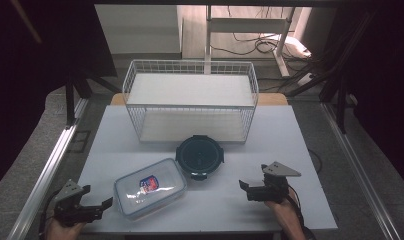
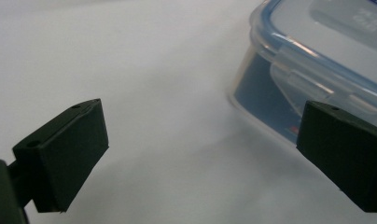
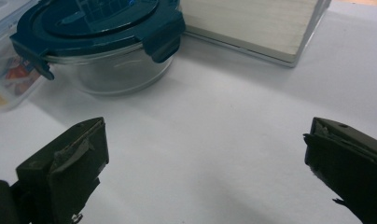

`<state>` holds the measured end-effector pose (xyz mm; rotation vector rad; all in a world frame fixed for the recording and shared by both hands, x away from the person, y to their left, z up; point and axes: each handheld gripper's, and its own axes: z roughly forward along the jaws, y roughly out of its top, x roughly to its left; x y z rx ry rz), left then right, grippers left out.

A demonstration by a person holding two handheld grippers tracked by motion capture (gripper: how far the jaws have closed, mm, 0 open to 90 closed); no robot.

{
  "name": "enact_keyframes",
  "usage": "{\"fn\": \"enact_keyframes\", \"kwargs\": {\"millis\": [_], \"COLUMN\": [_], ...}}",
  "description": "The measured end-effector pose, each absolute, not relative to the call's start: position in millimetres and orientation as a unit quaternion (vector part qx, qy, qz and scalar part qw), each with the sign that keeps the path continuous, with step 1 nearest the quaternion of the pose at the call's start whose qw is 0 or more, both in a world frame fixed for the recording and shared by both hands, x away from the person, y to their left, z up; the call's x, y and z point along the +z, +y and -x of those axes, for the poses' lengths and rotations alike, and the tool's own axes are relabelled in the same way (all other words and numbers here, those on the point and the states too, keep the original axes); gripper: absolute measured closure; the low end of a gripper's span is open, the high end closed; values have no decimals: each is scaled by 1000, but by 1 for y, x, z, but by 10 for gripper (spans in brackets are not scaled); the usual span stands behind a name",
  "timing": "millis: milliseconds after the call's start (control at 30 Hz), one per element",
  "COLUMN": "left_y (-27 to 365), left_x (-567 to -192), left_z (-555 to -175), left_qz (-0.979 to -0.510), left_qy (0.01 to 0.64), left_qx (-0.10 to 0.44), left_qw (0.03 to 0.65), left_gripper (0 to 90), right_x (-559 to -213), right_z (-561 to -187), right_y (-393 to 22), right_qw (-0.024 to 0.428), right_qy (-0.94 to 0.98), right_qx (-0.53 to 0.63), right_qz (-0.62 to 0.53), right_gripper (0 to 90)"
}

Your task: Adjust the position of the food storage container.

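Your white surface (image 1: 290, 150) carries everything here, and the wire basket (image 1: 190, 100) at its far edge serves as the landmark. The basket is white, rectangular and stands upright, with a pale board lying in its bottom.

Just in front of the basket, close to its near wall, sits the round glass container (image 1: 200, 156) with a dark blue clip lid. In the right gripper view you see its clear wall under the lid (image 3: 95, 28), with a corner of the basket's board behind it.

Nearer to you than the basket, and to the left of the round container, lies the rectangular clear box (image 1: 150, 187) with a blue-edged lid and a red and blue label on top. The two containers look to be touching or nearly so; the high view is too coarse to settle it.

Your left tongs (image 1: 102, 206) rest low at the near left corner, far from the basket, pointing at the rectangular box's (image 2: 317, 70) short end. The jaws stand wide apart with nothing between them, one jaw close to the box's side clip.

Your right tongs (image 1: 246, 189) sit at the near right, well in front of the basket, aimed toward the round container. They too are spread fully and hold nothing, only bare surface between them.
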<state>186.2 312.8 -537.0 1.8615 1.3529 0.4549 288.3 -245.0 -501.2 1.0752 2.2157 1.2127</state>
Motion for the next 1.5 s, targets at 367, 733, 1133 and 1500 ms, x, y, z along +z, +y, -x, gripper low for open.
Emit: {"fn": "enact_keyframes", "kwargs": {"millis": [367, 733, 1133, 1500], "left_y": [308, 306, 305, 306], "left_x": [-540, -541, -542, -542], "left_z": [-188, -189, -189, -189], "left_qz": [-744, -751, -754, -750], "left_qy": [525, 515, 514, 517], "left_qx": [185, 176, 170, 170], "left_qw": [371, 373, 373, 377], "left_gripper": [20, 25, 26, 27], "right_x": [-506, -507, -493, -460], "right_z": [-290, -291, -294, -323], "right_y": [-242, -240, -229, -183], "right_qw": [187, 176, 184, 158], "right_qy": [804, 809, 818, 844], "right_qx": [413, 402, 400, 393], "right_qz": [-385, -392, -370, -329], "right_gripper": [0, 0, 0, 17]}}
